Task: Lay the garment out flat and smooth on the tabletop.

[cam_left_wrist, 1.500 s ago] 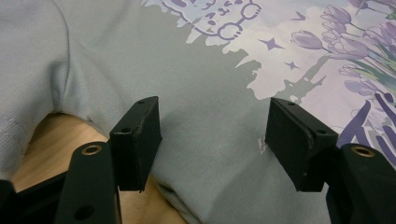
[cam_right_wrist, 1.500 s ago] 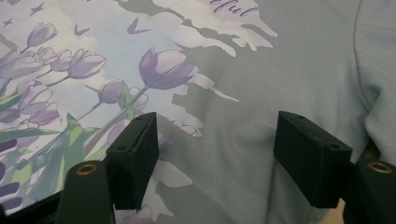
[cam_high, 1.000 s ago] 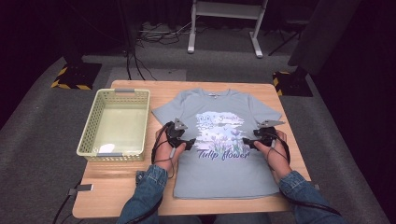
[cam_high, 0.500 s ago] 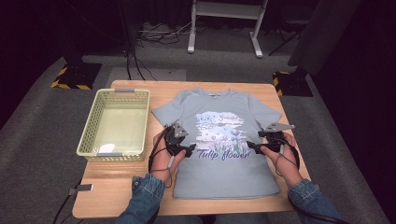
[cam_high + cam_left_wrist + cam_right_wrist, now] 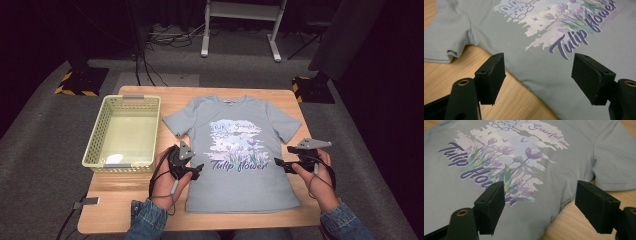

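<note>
A grey-blue T-shirt (image 5: 235, 190) with a tulip print and the words "Tulip flower" lies flat on the wooden table (image 5: 130, 200), collar away from me. My left gripper (image 5: 196, 170) hovers over the shirt's left side edge, jaws wide open with nothing between them; under it the left gripper view (image 5: 539, 75) has the shirt (image 5: 574, 82) and its hem edge on the wood. My right gripper (image 5: 280, 164) hovers at the shirt's right side edge, its jaws having just opened wider, empty. Below them in the right gripper view (image 5: 540, 200) lie the print (image 5: 506, 152) and bare wood.
A pale yellow-green mesh basket (image 5: 125, 98) stands on the table's left part, with a small white item inside near its front wall. A white stand and cables sit on the dark floor beyond the table. Cables trail from both grippers toward me.
Both hands have drawn back toward the table's near edge and lifted slightly off the shirt; the right one also shifted outward to the right. The shirt lies as before.
</note>
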Demonstrator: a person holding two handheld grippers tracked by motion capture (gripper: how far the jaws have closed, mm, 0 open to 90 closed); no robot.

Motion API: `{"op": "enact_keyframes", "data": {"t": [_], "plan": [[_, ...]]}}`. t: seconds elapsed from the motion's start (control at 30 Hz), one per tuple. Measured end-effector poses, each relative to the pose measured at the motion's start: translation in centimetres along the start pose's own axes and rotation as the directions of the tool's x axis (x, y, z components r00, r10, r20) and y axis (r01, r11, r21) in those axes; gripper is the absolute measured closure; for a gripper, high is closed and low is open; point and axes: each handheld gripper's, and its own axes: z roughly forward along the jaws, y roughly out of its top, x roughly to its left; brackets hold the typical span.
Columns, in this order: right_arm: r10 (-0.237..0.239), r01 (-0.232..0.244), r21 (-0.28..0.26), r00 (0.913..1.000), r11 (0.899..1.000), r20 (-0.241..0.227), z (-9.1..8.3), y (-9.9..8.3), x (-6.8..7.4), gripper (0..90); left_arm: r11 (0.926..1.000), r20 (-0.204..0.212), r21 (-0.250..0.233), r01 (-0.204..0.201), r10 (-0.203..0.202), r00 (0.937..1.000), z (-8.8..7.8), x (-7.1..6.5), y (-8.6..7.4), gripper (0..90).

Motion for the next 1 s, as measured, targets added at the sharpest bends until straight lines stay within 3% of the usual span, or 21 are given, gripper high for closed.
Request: {"op": "enact_keyframes", "data": {"t": [0.6,0.8,1.0], "plan": [[0.023,-0.024,0.03,0.9994,0.999,0.026,-3.4,-3.3,-1.3,20.7,0.9994,-0.026,0.019,0.03,-0.029,0.9992,-3.2,0.0,-3.7,20.6],[0.035,-0.036,0.036,0.9987,0.999,0.037,-4.0,-4.8,-1.7,20.0,0.9993,-0.04,0.025,0.028,-0.027,0.9989,-4.1,0.6,-5.3,20.3],[0.061,-0.063,0.055,0.9971,0.996,0.047,-4.1,-6.7,-2.2,19.8,0.9972,-0.056,0.046,0.059,-0.056,0.9969,-4.5,1.2,-7.2,20.4]]}}
